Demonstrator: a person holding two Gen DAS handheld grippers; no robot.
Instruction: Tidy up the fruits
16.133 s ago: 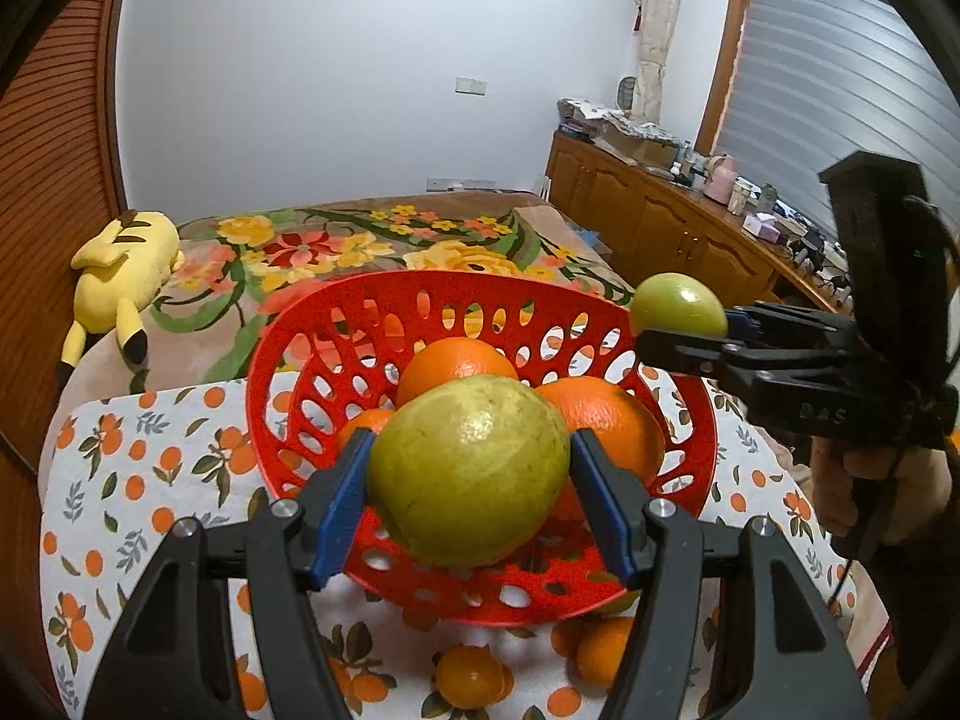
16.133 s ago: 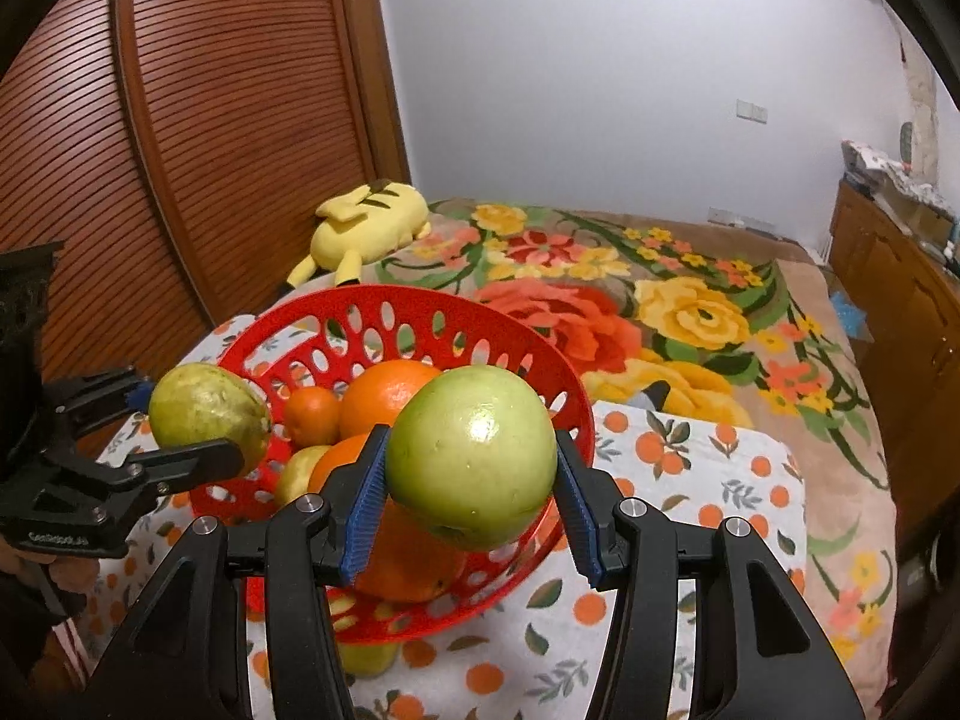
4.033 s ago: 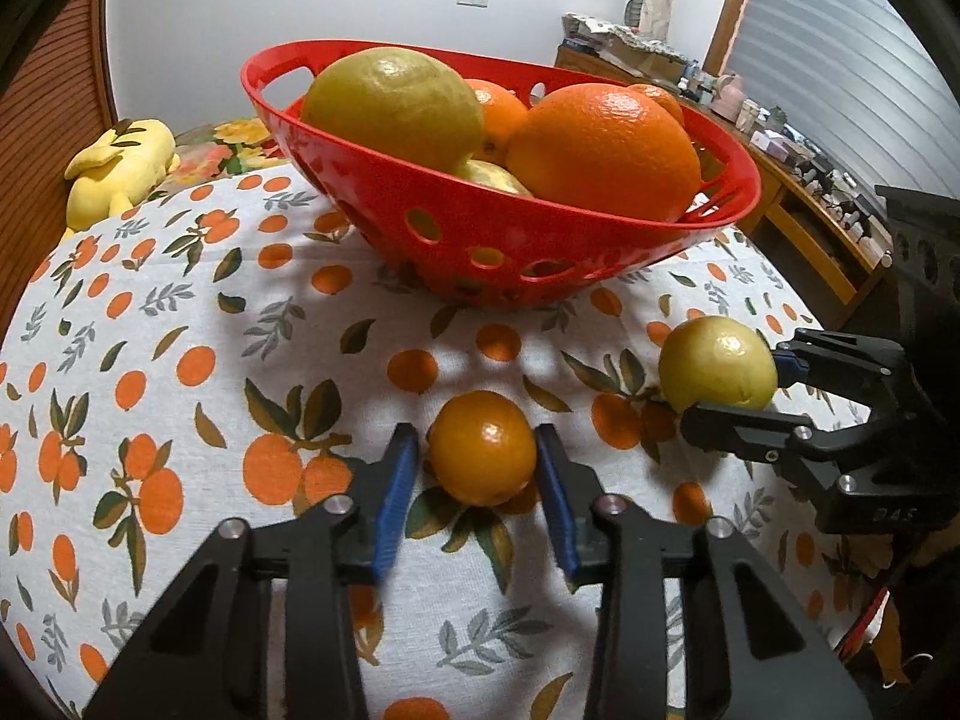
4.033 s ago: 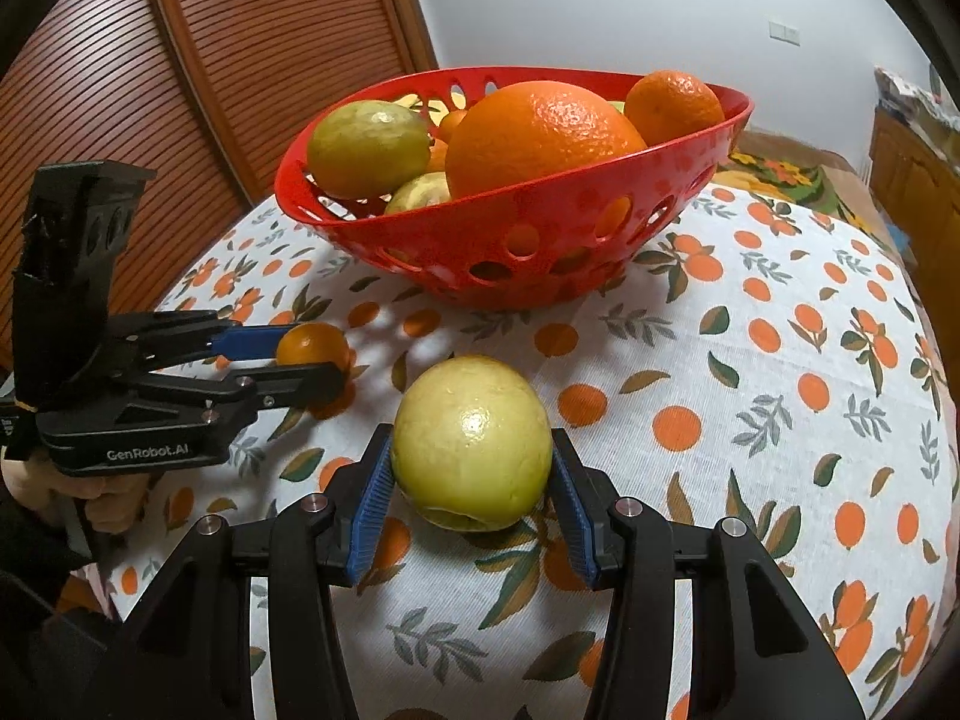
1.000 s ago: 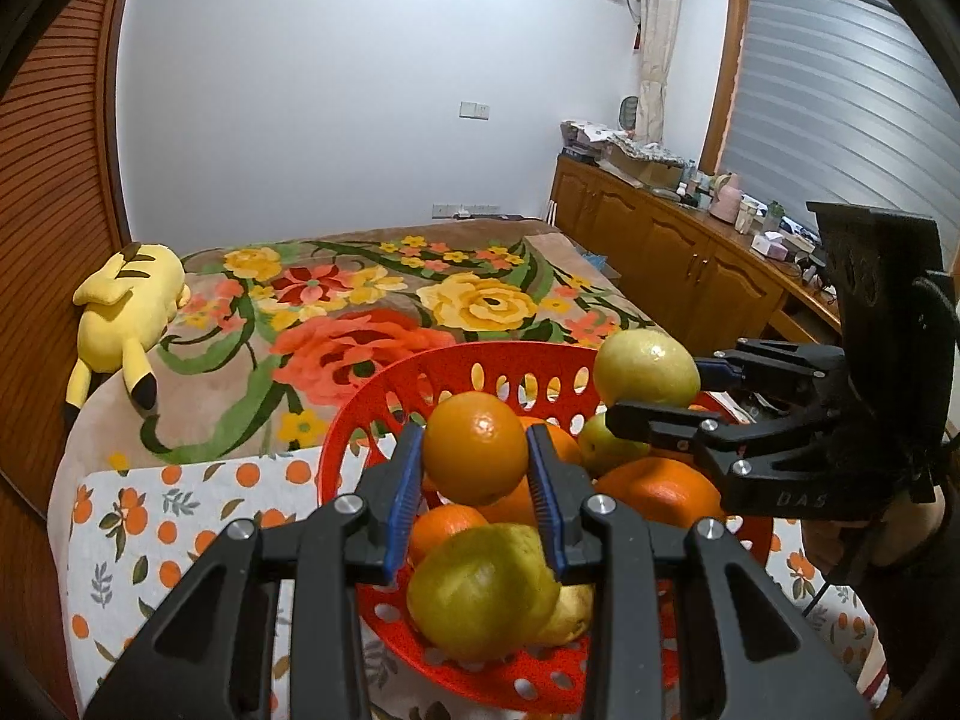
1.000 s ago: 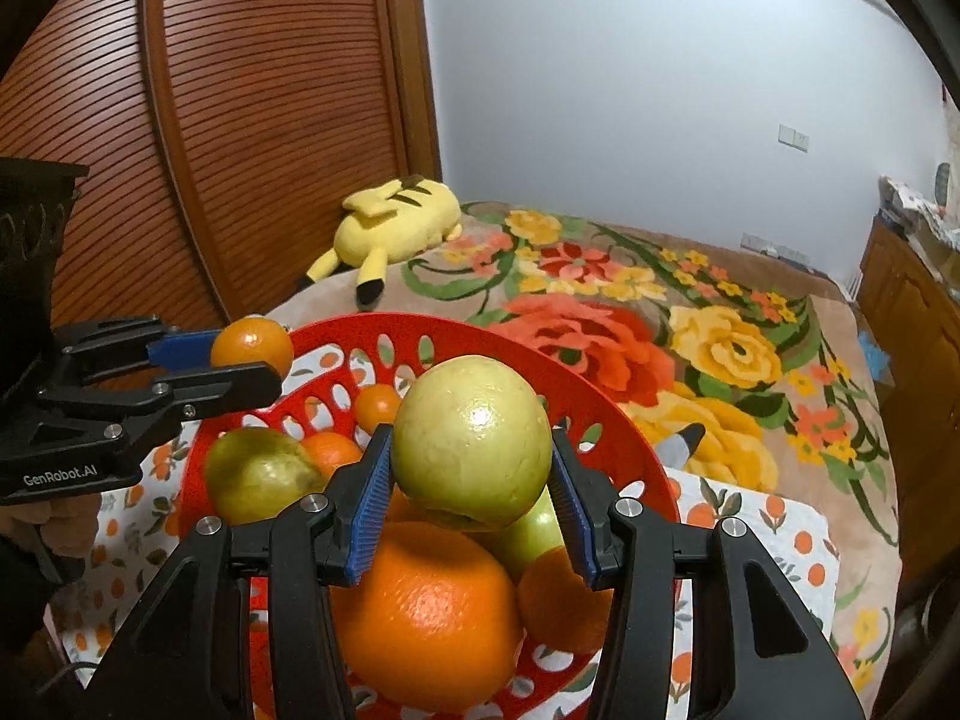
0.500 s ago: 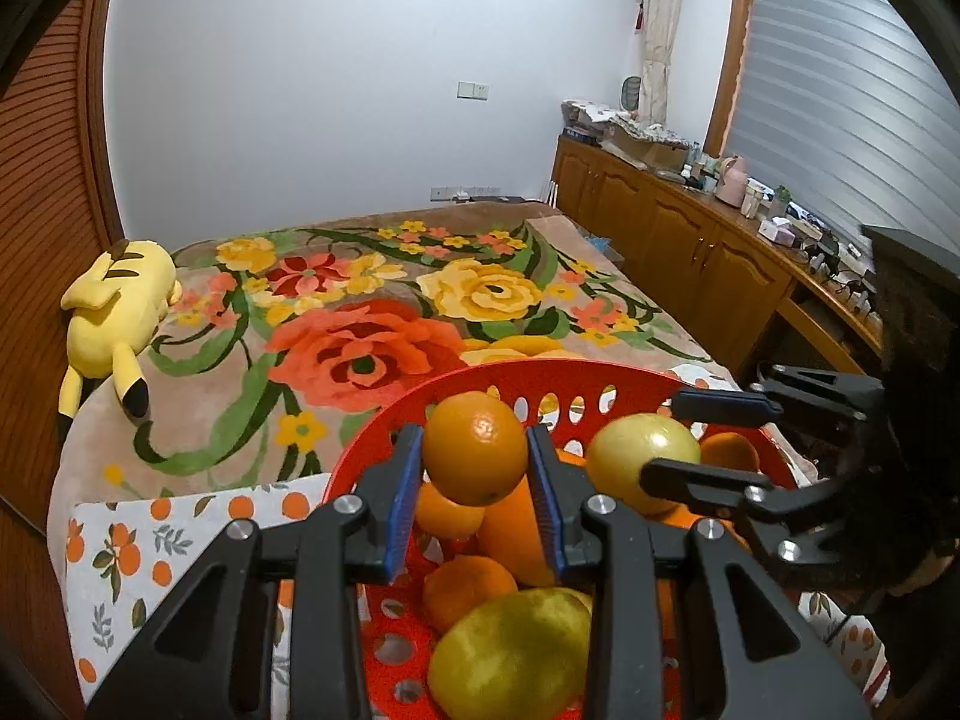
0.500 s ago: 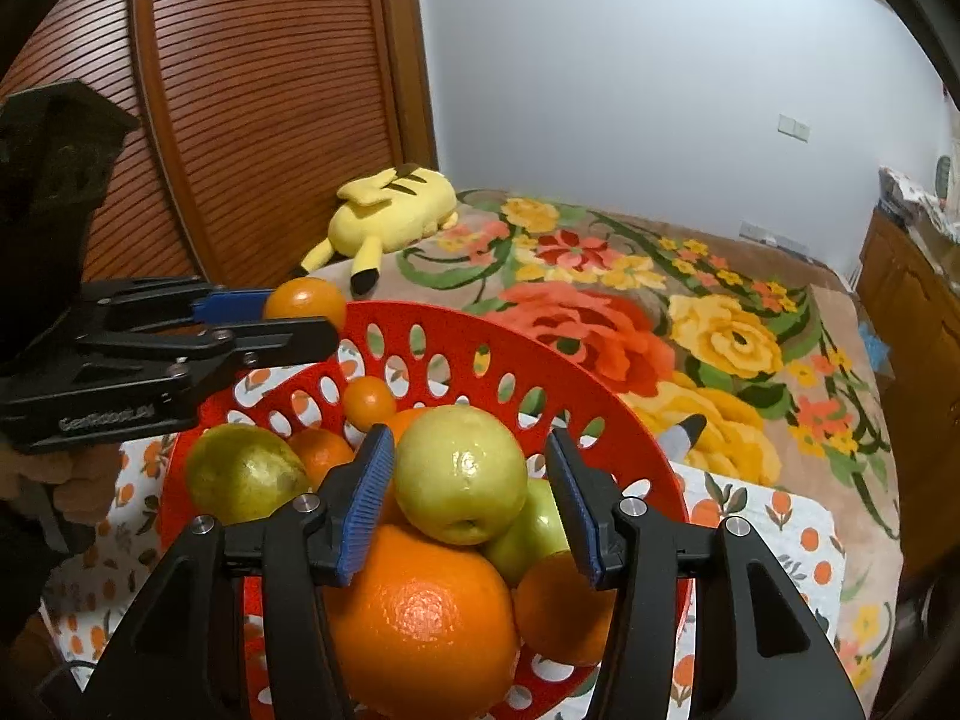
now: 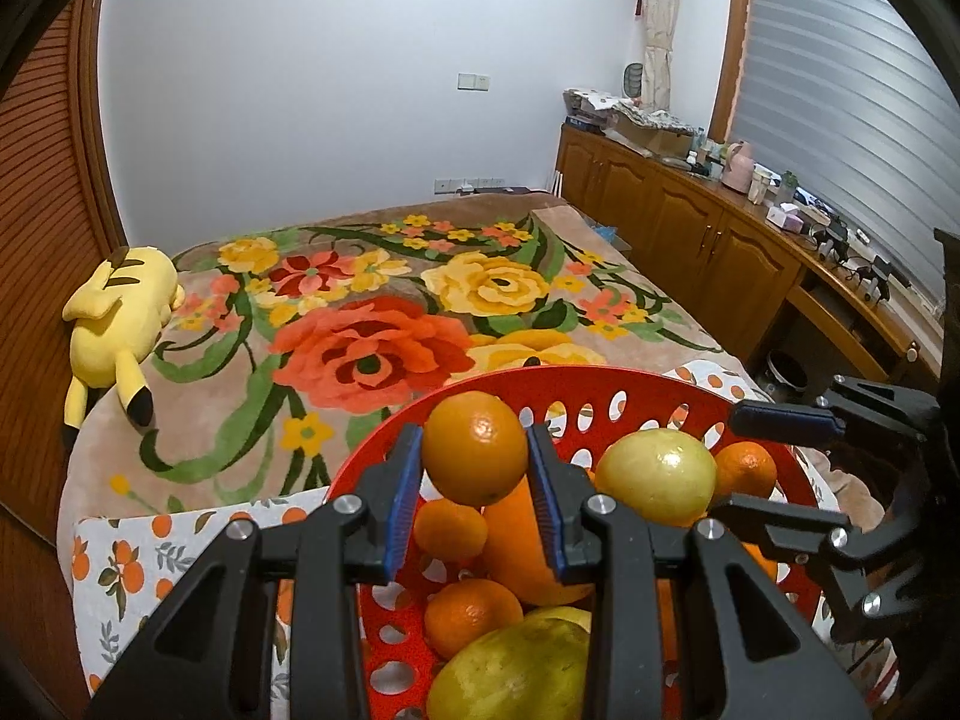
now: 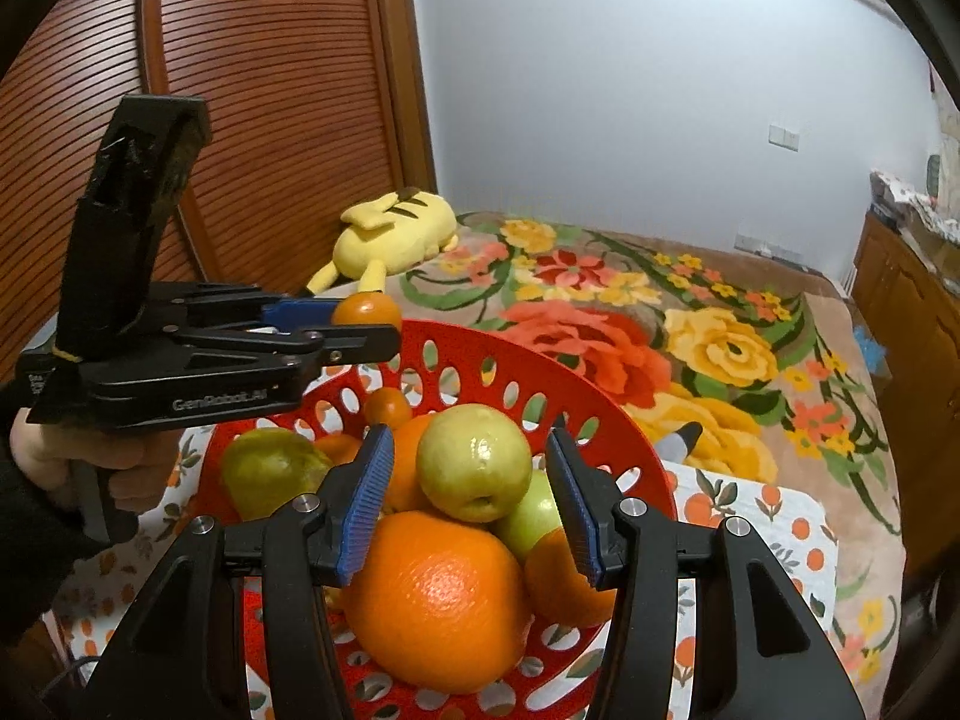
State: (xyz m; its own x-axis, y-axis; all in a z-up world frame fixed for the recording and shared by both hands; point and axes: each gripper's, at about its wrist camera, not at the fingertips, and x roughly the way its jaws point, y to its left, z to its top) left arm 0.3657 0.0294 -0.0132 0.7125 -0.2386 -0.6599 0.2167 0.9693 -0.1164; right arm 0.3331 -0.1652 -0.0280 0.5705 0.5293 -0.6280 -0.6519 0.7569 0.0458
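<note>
A red perforated basket (image 9: 606,384) (image 10: 480,354) holds several oranges and yellow-green fruits. My left gripper (image 9: 474,468) is shut on a small orange (image 9: 474,447) and holds it above the basket's near-left rim; the small orange also shows in the right wrist view (image 10: 367,309). My right gripper (image 10: 471,495) is open, its pads apart on either side of a yellow-green fruit (image 10: 474,462) that rests on the pile. That fruit shows in the left wrist view (image 9: 657,483), with the right gripper (image 9: 774,468) around it.
The basket stands on a table with an orange-print cloth (image 9: 150,546) (image 10: 768,516). Behind is a bed with a floral blanket (image 9: 372,324) and a yellow plush toy (image 9: 114,312) (image 10: 396,231). Wooden cabinets (image 9: 690,222) line the right wall.
My right gripper has opened wide and released the yellow-green fruit onto the pile. My left gripper still holds the small orange over the basket and has shifted slightly forward.
</note>
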